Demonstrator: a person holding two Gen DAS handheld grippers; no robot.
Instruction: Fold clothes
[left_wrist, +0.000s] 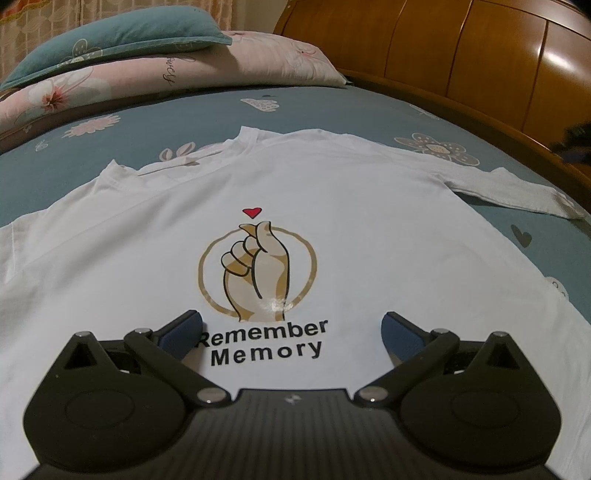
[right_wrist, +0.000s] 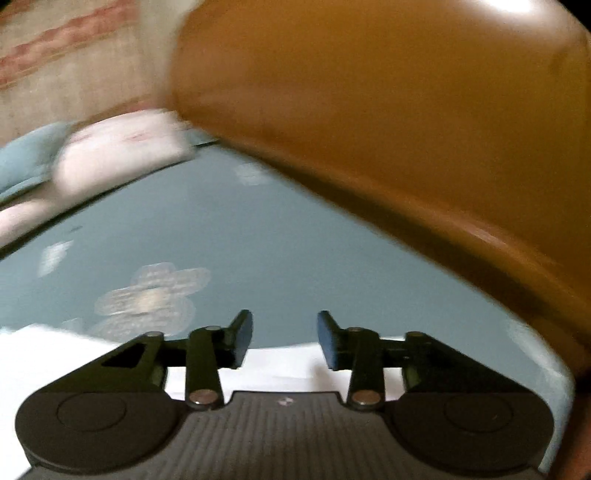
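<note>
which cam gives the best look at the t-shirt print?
Left wrist. The white t-shirt lies flat on the bed with its hand-and-heart print and lettering sharp and centred. The right wrist view is blurred and catches only a plain white strip of cloth, no print.

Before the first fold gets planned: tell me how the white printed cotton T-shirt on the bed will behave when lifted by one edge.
The white printed cotton T-shirt lies flat with soft wrinkles, so it will probably droop, not hold shape. It looks thin and light; one pinch should lift it. The sleeve on the teal floral bedsheet would likely trail behind.
</note>
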